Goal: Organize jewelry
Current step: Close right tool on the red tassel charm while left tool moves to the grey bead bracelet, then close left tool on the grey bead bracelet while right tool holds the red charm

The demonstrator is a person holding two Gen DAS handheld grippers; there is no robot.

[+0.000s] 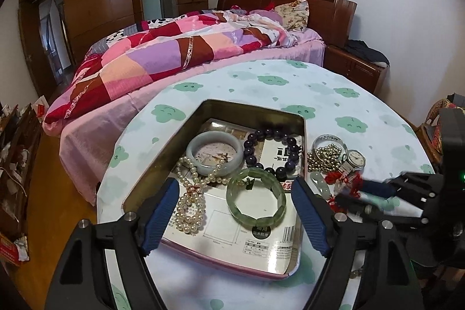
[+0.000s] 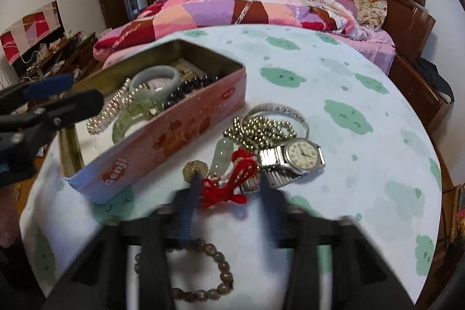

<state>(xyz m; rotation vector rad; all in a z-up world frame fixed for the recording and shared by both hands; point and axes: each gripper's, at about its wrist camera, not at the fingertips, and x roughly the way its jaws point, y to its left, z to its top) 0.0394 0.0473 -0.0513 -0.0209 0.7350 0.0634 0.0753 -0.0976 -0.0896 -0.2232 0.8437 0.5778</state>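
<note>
Furthest left, the left gripper (image 1: 235,211) hangs tilted down over the near end of the open tin (image 1: 162,159). Its blue-padded jaws are spread wide and hold nothing, one at each side of the tin's width.

Inside the tin, from left to right, lie a pearl necklace (image 1: 190,202) in loops, a pale jade bangle (image 1: 215,156), a green segmented bracelet (image 1: 255,201) near the front, and a dark purple bead bracelet (image 1: 273,150) toward the back right corner. They rest on printed paper lining the bottom.

Just right of the tin, on the table (image 1: 319,83) with its green cloud-print cloth, sits a loose heap: a silver bangle (image 2: 276,111), a tangle of gold ball chain (image 2: 261,131) touching it, a wristwatch (image 2: 302,156) with a metal stretch band, a pale jade pendant (image 2: 222,154), a small brass-coloured piece (image 2: 194,170) and a knot of red cord (image 2: 232,185).

The right gripper (image 2: 229,193) points steeply down at that heap, blurred. Its jaws stand narrowly apart to either side of the red cord, and I cannot tell whether the pads press on it. Beneath this gripper, nearer the table edge, lies a brown bead bracelet (image 2: 215,275).

Behind the table is a bed (image 1: 174,48) with a patchwork quilt.
</note>
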